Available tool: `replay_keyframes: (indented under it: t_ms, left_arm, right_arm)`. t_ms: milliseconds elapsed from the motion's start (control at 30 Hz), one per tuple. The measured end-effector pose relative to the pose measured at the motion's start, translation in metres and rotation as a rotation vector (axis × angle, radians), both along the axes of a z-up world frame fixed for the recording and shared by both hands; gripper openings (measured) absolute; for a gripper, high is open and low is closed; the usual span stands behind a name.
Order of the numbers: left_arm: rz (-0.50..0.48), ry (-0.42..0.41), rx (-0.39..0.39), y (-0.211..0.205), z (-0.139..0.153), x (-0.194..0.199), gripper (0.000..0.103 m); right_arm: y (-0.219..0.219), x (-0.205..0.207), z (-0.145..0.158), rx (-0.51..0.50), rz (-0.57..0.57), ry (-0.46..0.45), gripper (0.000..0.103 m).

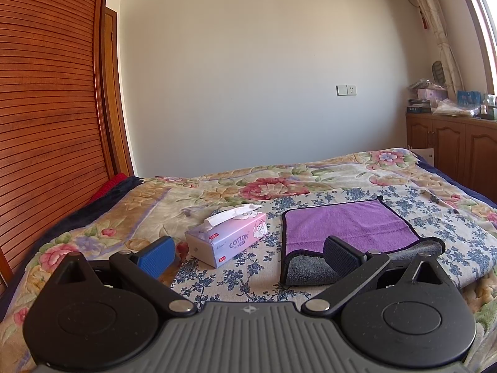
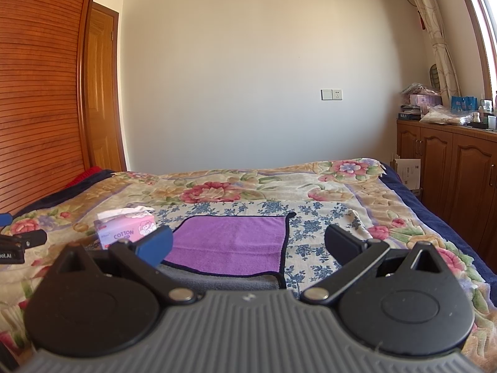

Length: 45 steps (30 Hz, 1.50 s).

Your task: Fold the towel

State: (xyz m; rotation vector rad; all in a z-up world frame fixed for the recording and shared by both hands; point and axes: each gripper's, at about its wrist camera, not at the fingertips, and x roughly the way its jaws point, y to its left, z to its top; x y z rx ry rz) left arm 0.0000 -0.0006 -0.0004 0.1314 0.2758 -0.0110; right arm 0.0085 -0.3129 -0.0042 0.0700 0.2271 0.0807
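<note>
So your purple towel [image 1: 348, 227] is lying flat on the blue-flowered sheet [image 1: 236, 276] spread over the bed [image 1: 102, 217], toward the near edge, with its near hem flipped over so the grey underside shows — looks like either a first fold already started or just a curled edge, can't say which. The tissue box [image 1: 228, 237] sits just beside the towel's left edge, not touching it as far as I can tell. Both claws are wide apart and holding nothing. Your left gripper [image 1: 248, 253] hovers in front of the gap between box and towel, so the towel lies forward and to its right; your right gripper [image 2: 248, 245] is lined up almost dead-on with the towel [image 2: 230, 242], which puts that one nearer. The towel's long axis seems to run left-right across you, so I'd guess the next move is each claw taking a near corner — just watch the left one doesn't clip the box.
</note>
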Motion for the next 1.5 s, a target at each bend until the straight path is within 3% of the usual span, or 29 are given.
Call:
replay_keyframes:
  t_ms: [1500]
  left_arm:
    - [0.000, 0.001, 0.005, -0.0002, -0.0001, 0.0001, 0.103]
  right_arm:
    - [-0.0017, -0.0012, 0.0001, -0.002, 0.000, -0.002, 0.103]
